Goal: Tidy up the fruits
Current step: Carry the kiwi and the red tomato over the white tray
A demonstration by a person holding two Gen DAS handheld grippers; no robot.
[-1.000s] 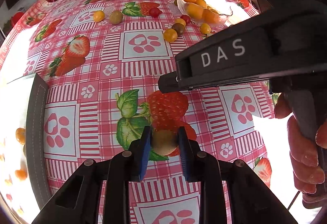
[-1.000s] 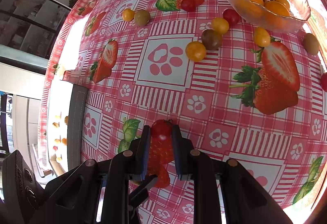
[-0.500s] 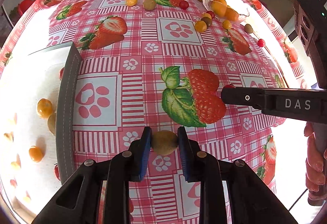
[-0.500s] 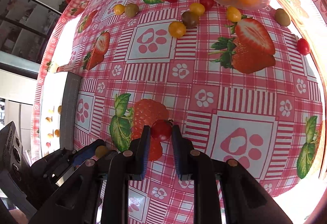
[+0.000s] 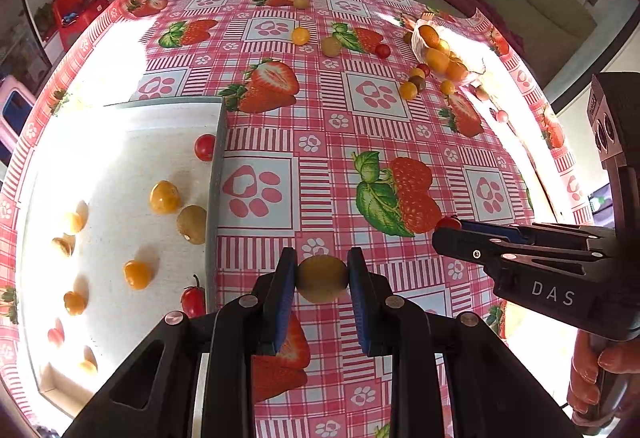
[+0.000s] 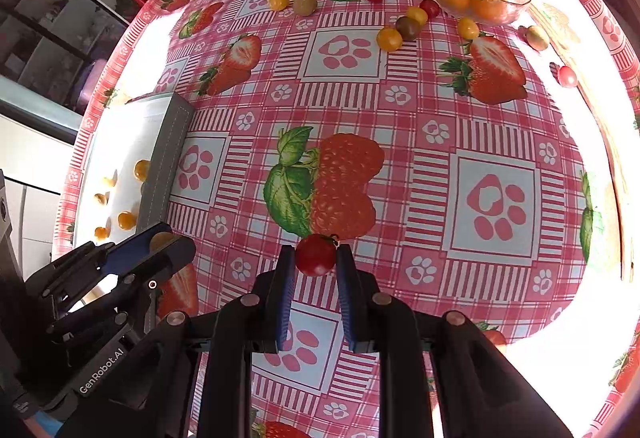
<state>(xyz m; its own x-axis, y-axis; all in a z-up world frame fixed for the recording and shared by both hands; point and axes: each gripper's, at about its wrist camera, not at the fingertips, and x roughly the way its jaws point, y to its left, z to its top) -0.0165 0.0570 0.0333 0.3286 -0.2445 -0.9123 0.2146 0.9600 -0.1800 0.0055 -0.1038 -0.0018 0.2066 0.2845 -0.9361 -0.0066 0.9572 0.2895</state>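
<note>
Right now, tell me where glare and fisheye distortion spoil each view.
Left wrist view: sunlight washes out the tray floor, so fruit there looks pale, and the tablecloth bulges toward the rim; the green tomato in the left tool stays sharp. Right wrist view: the right edge is blown white, and the red tomato in the right tool is clear.

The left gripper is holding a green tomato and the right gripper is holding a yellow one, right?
Not quite. The left gripper does hold a green tomato, but the right gripper holds a red tomato, not a yellow one. The right wrist view shows it pinched between the blue pads.
</note>
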